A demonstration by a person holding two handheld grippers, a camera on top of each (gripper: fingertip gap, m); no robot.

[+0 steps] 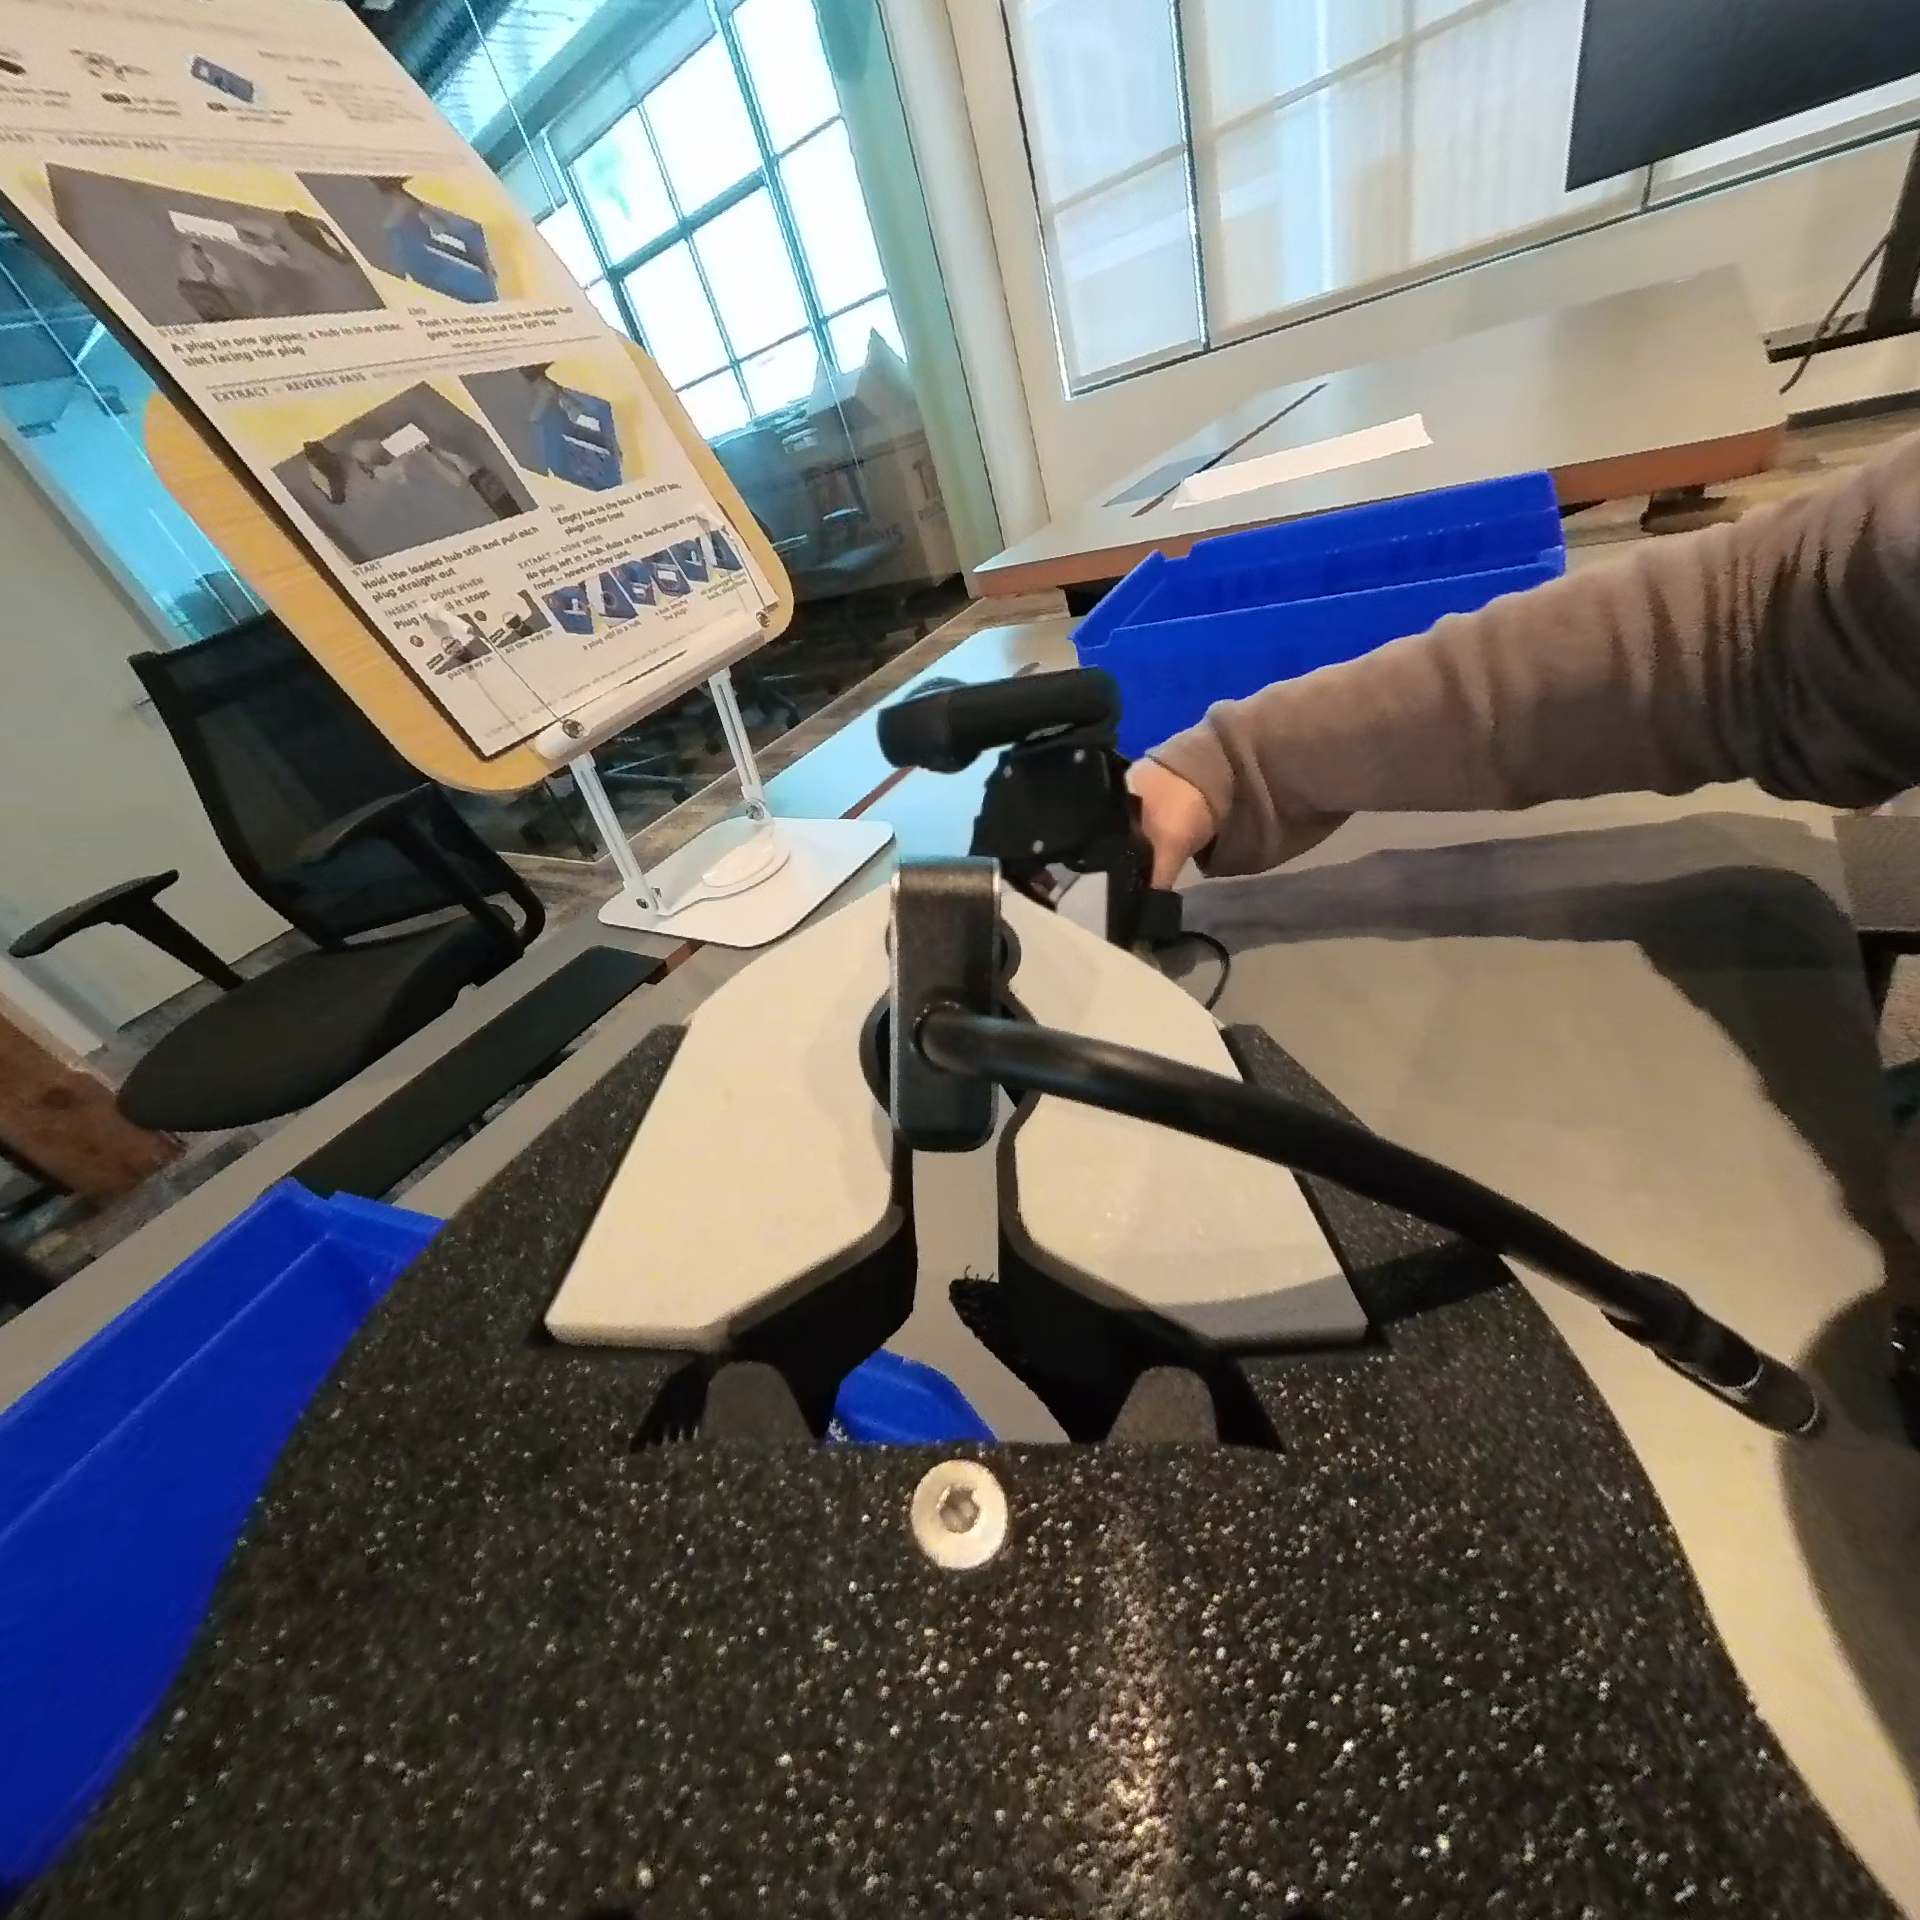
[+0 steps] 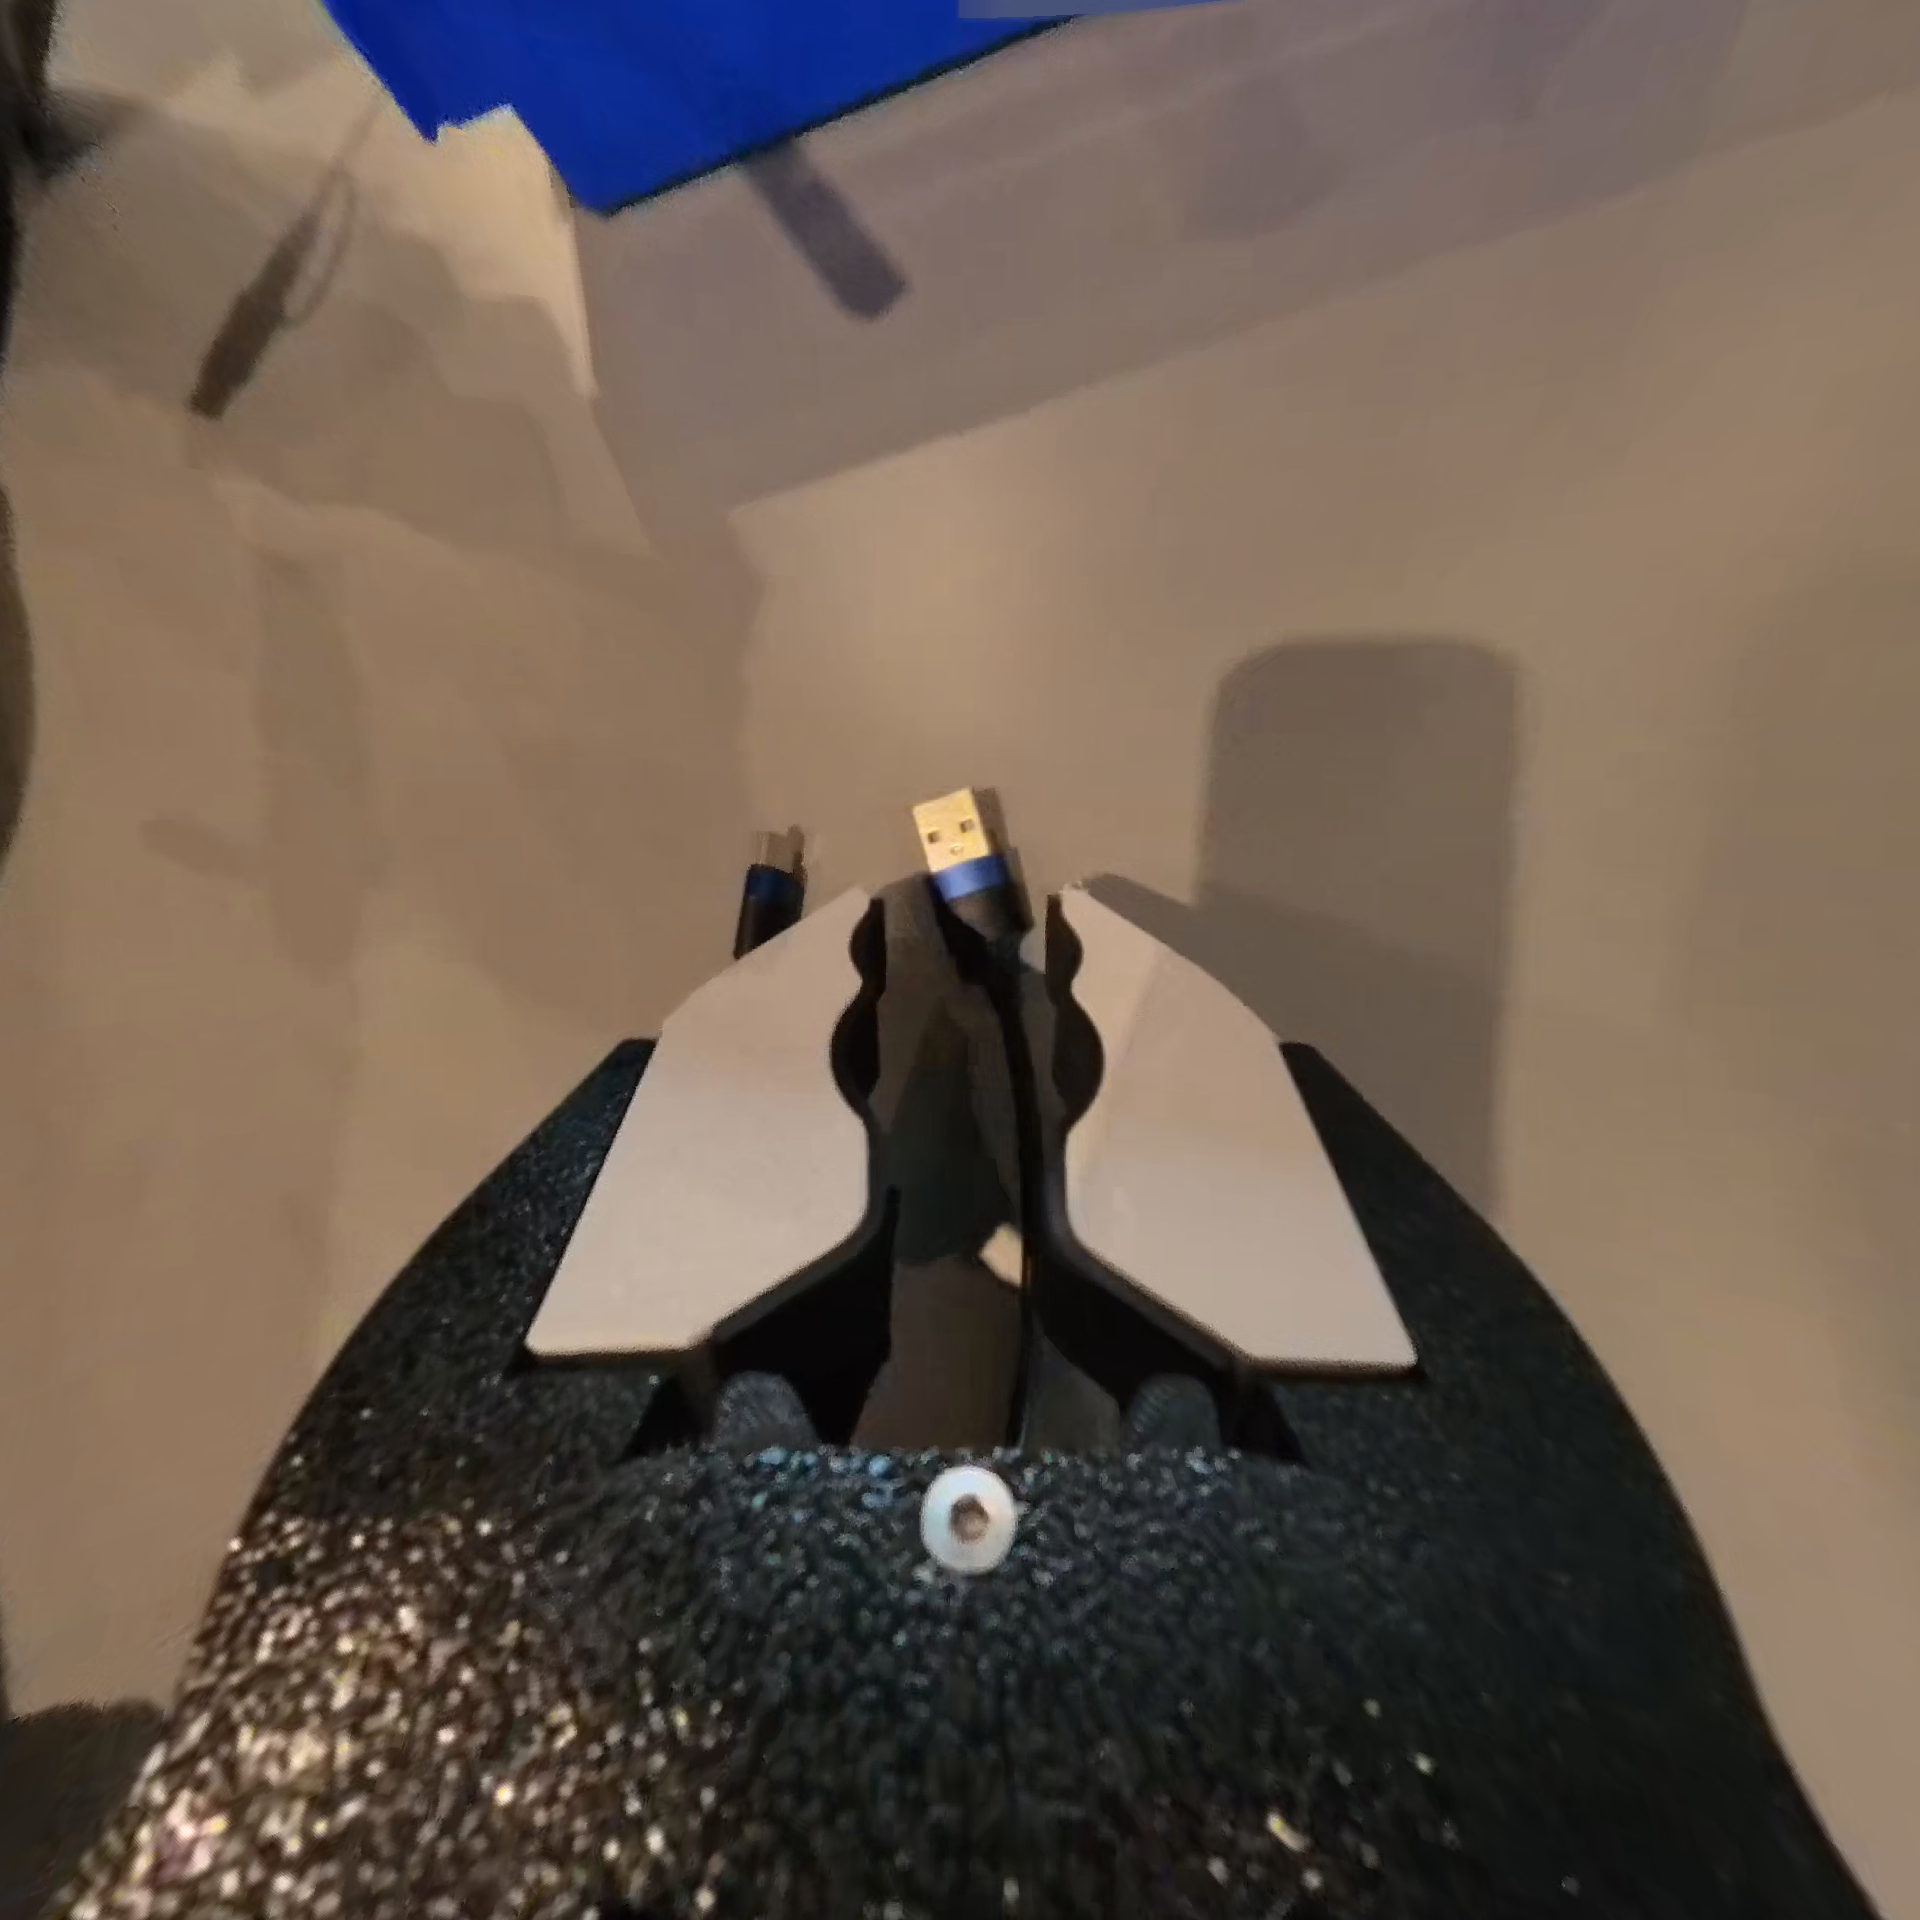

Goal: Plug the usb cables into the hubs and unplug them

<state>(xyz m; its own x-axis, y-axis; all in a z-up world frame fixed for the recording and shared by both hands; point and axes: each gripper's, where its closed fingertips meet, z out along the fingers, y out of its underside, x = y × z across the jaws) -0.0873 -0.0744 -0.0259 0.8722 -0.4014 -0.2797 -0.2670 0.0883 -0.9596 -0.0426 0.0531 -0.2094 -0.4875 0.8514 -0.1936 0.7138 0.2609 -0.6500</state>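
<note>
In the left wrist view, a blue bin [image 1: 156,1475] fills the lower left, and an instruction board [image 1: 343,343] on a white stand sits upper left above a black chair [image 1: 312,914]. At centre the left gripper [image 1: 948,1049] pinches a dark hub [image 1: 943,1003] held on edge, its black cable [image 1: 1299,1143] trailing to the lower right. Just behind it, the right gripper [image 1: 1060,821] dips to the table [image 1: 1507,1039], held by a grey-sleeved arm [image 1: 1558,675]; a second bin [image 1: 1320,603] lies upper right.

Only the right wrist view shows what that gripper holds. Its fingers [image 2: 748,1143] close on a blue-banded USB plug [image 2: 961,842] at centre, gold end pointing forward. A second plug [image 2: 774,883] lies just left. A blurred blue shape [image 2: 675,94] crosses the top.
</note>
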